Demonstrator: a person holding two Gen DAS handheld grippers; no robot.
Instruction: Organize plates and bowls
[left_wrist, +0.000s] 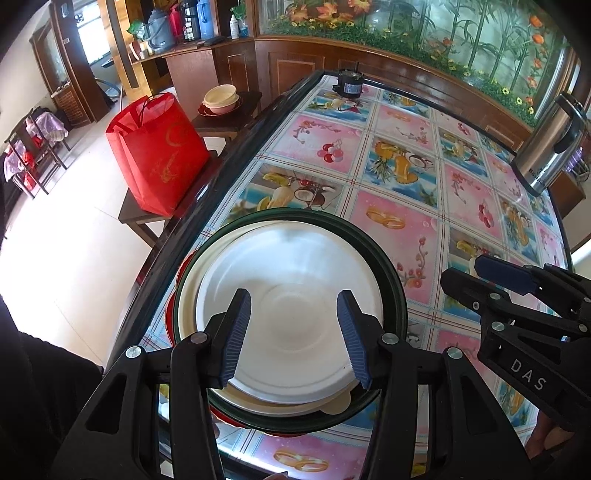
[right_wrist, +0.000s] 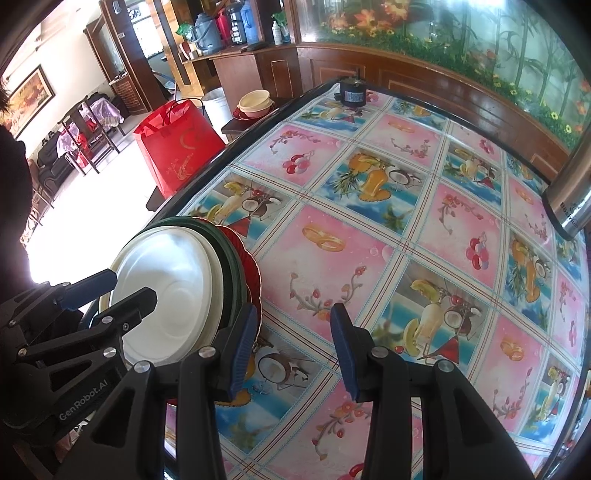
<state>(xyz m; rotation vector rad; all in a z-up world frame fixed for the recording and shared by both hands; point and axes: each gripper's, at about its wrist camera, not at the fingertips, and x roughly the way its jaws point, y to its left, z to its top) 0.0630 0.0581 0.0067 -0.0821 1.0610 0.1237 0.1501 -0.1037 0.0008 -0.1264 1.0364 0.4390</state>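
a white plate (left_wrist: 288, 295) is being shown on top of a stack, over a cream dish, a dark green plate (left_wrist: 391, 280) and a red plate (right_wrist: 255, 273), near the left edge of the table (left_wrist: 388, 206). the left gripper (left_wrist: 293, 334) is being held above it, its tongs parted and empty. only the right wrist view is showing the red plate's scalloped rim; the right gripper (right_wrist: 293, 350) is hanging apart over bare cloth. the kettle (left_wrist: 550, 147) is being cut off there.

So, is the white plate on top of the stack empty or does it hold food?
Empty: the white plate shows a bare, clean surface in both views.
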